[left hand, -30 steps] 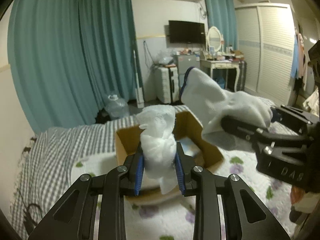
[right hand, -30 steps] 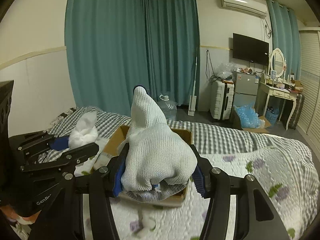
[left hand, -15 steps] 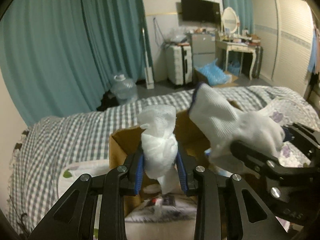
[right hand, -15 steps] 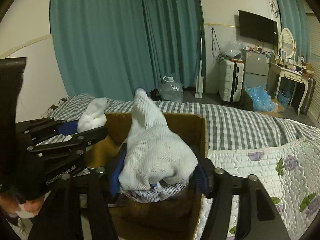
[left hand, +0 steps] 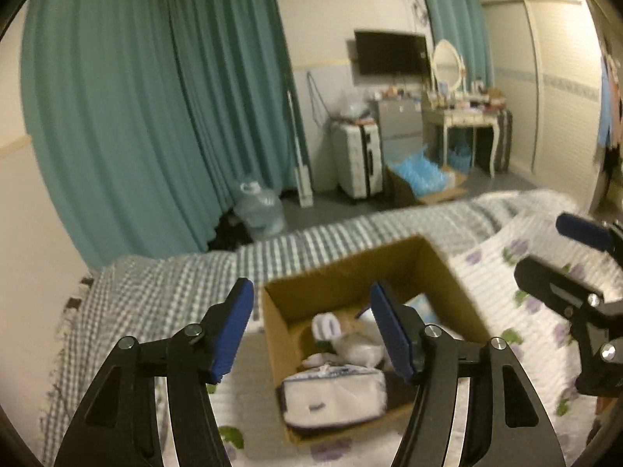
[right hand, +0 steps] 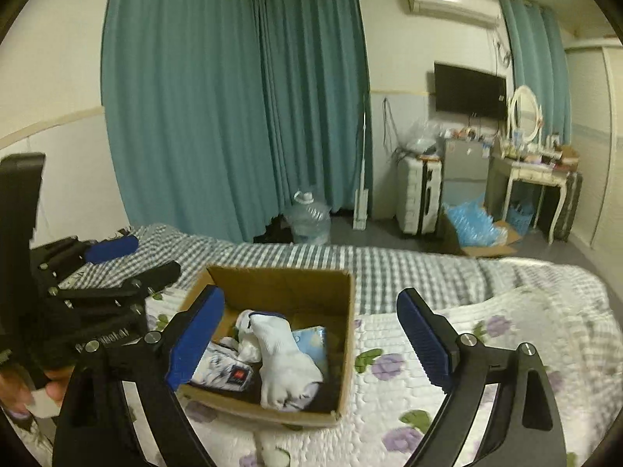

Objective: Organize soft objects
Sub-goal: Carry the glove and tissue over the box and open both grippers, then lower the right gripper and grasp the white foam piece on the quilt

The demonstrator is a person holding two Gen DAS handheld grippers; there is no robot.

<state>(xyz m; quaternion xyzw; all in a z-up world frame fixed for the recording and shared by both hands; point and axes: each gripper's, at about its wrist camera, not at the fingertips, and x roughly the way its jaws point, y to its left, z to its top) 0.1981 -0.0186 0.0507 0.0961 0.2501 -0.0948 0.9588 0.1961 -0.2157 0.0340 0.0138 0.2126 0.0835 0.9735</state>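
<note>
Both jaws wide apart, holding nothing.
The white knitted glove, low middle in the brown cardboard box, looks soft and light; pinch its thick middle.

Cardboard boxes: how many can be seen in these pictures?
2. One cardboard box sits on the bed, holding a white glove. Another box stands on the floor with blue bags. Others may be hidden.

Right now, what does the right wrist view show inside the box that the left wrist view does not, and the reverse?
Only the right wrist view shows the white glove plainly, lying in the cardboard box, with a blue packet behind it. Only the left wrist view shows a white pouch at the near wall. Both show the box on the bed and open, empty grippers.
</note>
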